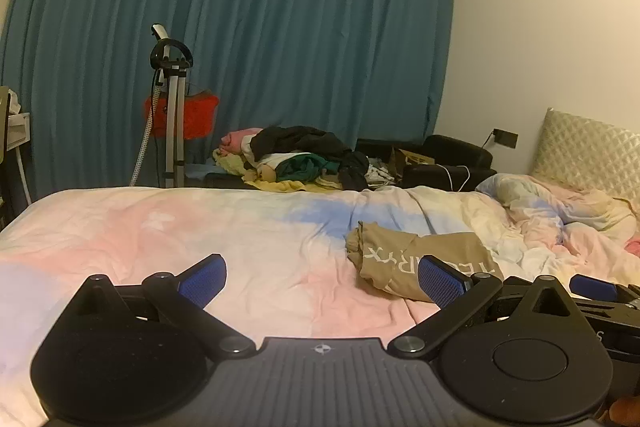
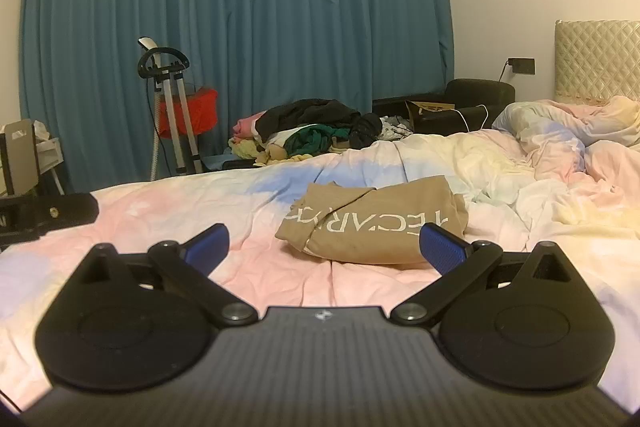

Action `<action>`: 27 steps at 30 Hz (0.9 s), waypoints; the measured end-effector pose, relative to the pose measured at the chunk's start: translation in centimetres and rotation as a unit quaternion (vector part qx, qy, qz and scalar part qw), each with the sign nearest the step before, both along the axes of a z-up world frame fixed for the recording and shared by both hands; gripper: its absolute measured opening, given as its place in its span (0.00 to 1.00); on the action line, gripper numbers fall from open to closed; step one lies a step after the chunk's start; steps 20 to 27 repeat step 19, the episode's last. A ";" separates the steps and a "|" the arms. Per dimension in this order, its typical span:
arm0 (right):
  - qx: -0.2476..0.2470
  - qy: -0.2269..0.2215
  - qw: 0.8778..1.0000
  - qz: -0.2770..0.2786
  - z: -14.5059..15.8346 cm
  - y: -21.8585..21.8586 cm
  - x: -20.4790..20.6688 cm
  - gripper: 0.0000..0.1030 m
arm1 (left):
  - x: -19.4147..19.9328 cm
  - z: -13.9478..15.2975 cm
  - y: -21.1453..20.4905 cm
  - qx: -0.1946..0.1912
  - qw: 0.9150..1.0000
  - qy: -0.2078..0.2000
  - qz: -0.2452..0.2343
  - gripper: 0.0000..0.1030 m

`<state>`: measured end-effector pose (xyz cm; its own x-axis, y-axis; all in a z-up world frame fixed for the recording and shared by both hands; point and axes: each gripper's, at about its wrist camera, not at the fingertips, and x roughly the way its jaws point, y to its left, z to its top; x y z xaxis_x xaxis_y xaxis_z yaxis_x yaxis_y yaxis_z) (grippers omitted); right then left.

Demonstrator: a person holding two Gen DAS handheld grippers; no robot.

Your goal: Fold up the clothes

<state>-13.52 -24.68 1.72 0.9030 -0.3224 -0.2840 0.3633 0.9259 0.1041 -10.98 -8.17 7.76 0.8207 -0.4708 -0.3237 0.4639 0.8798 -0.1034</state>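
the left gripper (image 1: 322, 281) hangs low over the pastel duvet (image 1: 160, 227), its blue pads spread wide with nothing between them. ahead of it the bedding is bare; the tan garment (image 1: 416, 259) lies forward and off to its right, partly behind its right-hand pad.

the right gripper (image 2: 324, 247) is likewise wide and empty, and the tan garment (image 2: 376, 223) sits almost straight in front of it, a touch right of centre, near but not touching the pads. the garment is already bundled into a rough rectangle, white lettering up, its long axis running crosswise to both grippers, left to right.

by my reading the right gripper is the nearer and better lined up; the left would have to swing rightward to reach the near left corner. beyond the bed's far edge lies a heap of unfolded clothes (image 2: 312, 135), well apart from both.
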 end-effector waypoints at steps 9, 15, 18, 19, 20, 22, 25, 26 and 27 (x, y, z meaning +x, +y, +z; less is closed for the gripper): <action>-0.001 0.005 1.000 0.001 0.0 0.1 0.1 1.00 | 0.1 -0.1 0.1 0.000 1.000 0.002 0.006 1.00; 0.000 0.008 1.000 -0.001 0.0 0.1 0.3 1.00 | 0.0 -0.1 0.0 0.004 1.000 0.001 0.009 1.00; -0.001 0.009 1.000 -0.002 0.0 0.1 0.3 1.00 | -0.1 -0.1 -0.1 0.005 1.000 0.000 0.010 1.00; -0.002 0.010 1.000 -0.002 0.0 0.1 0.4 1.00 | -0.1 -0.1 -0.1 0.006 1.000 -0.001 0.011 1.00; -0.002 0.010 1.000 -0.002 0.0 0.1 0.4 1.00 | -0.1 -0.1 -0.1 0.006 1.000 -0.001 0.011 1.00; -0.002 0.010 1.000 -0.002 0.0 0.1 0.4 1.00 | -0.1 -0.1 -0.1 0.006 1.000 -0.001 0.011 1.00; -0.002 0.010 1.000 -0.002 0.0 0.1 0.4 1.00 | -0.1 -0.1 -0.1 0.006 1.000 -0.001 0.011 1.00; -0.002 0.010 1.000 -0.002 0.0 0.1 0.4 1.00 | -0.1 -0.1 -0.1 0.006 1.000 -0.001 0.011 1.00; -0.002 0.010 1.000 -0.002 0.0 0.1 0.4 1.00 | -0.1 -0.1 -0.1 0.006 1.000 -0.001 0.011 1.00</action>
